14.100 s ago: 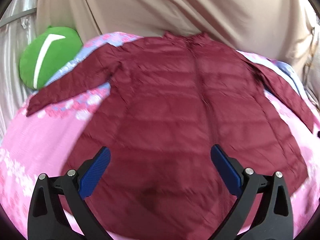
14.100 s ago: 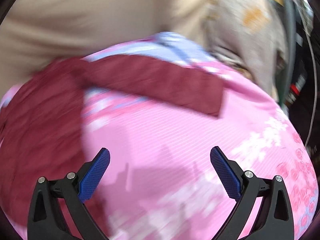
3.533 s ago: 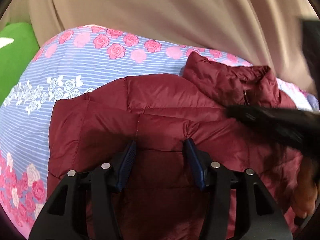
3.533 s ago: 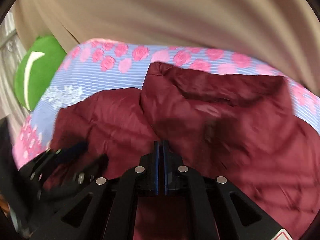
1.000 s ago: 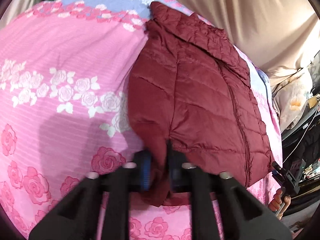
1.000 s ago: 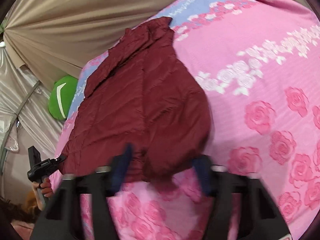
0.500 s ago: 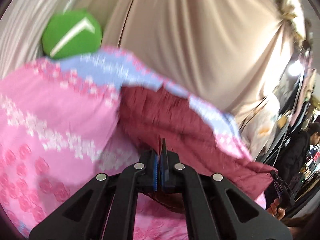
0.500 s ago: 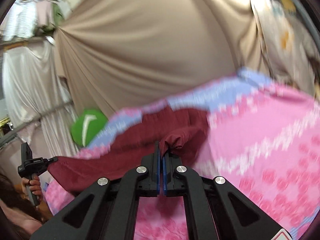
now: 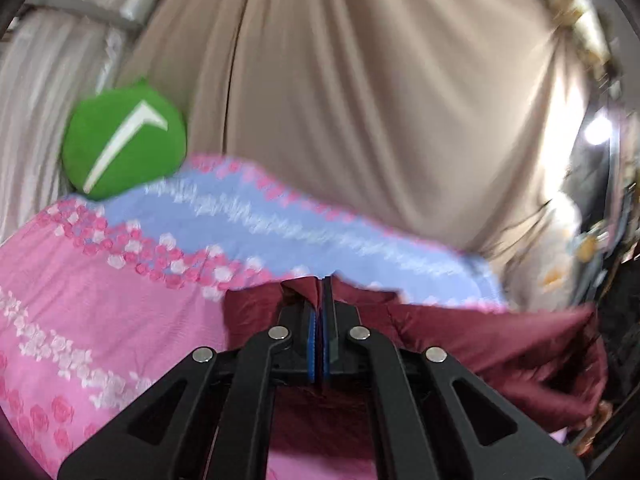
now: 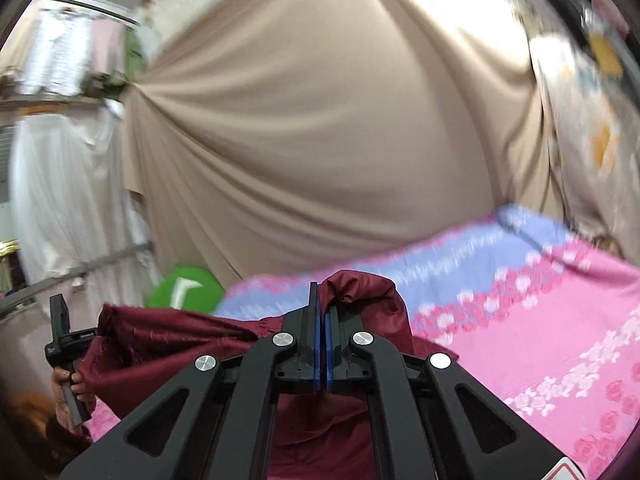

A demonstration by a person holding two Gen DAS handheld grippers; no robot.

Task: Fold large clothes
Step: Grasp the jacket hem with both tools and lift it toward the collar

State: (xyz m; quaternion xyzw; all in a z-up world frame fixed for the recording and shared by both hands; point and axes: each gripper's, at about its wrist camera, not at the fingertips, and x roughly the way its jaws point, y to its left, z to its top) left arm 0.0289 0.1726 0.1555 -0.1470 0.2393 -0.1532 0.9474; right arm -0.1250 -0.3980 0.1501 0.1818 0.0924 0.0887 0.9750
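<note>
Both grippers pinch the dark red puffer jacket (image 9: 500, 340). On the left gripper (image 9: 320, 292) the two blue pads are pressed close together, and a bit of the jacket's edge is squeezed between them at the tips. On the right gripper (image 10: 321, 296) the pads are also pressed close together, and a bump of jacket cloth bulges up just beside them.

From the left gripper the jacket stretches off to one side, lifted above the bed sheet (image 9: 100, 300), and droops down at the far end. Seen from the right gripper, the jacket (image 10: 168, 344) runs the other way to a hand (image 10: 66, 392) that holds the black handle of the left gripper, touching the cloth. More jacket hangs down below each gripper, over the sheet.

Under the jacket the bed sheet is pink with rose prints, and past the jacket it has a blue striped band with white flowers. Past the blue band, at the far corner of the bed, sits a round green cushion (image 9: 124, 140) with a white mark on it. Behind the bed hangs a big tan curtain (image 9: 360, 100). Pale shiny cloth (image 10: 64, 184) hangs beside the curtain, above the cushion. Much of both views is blurry.
</note>
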